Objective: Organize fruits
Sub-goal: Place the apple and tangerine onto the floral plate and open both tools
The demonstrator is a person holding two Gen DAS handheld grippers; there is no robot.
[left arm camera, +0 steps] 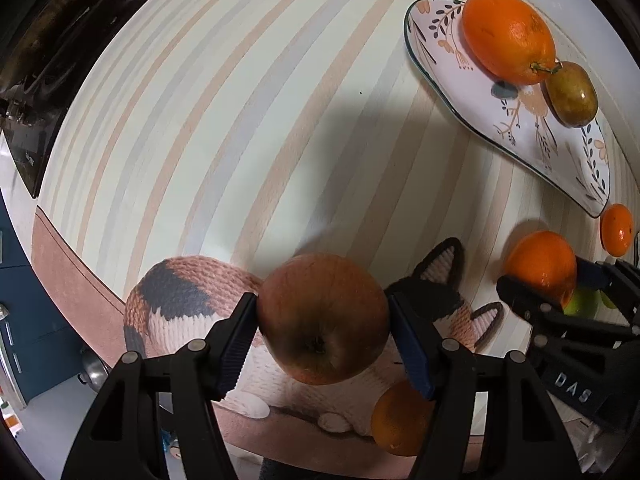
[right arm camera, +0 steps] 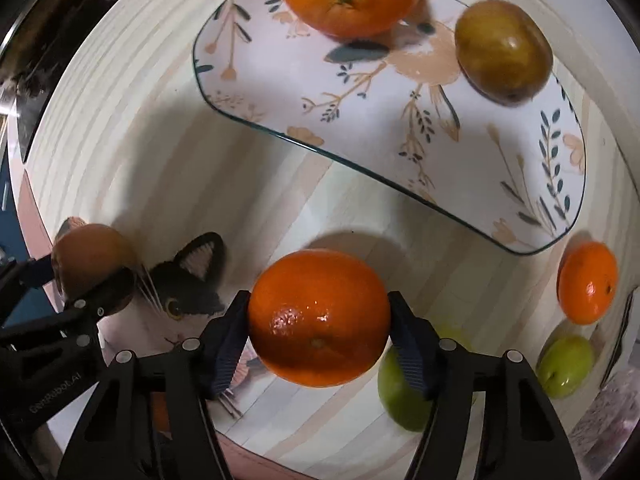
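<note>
left gripper (left arm camera: pixel 323 322) grips apple (left arm camera: pixel 323 318); right gripper (right arm camera: pixel 319 322) grips orange (right arm camera: pixel 319 317).

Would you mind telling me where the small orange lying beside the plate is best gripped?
Grip the small orange across its widest middle, coming straight down from above: it is round, lies free on the table, and stands apart from the plate and green fruit.

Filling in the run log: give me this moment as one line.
left gripper: jaws shut on apple | right gripper: jaws shut on orange | floral plate: one orange, one brownish-green fruit
</note>
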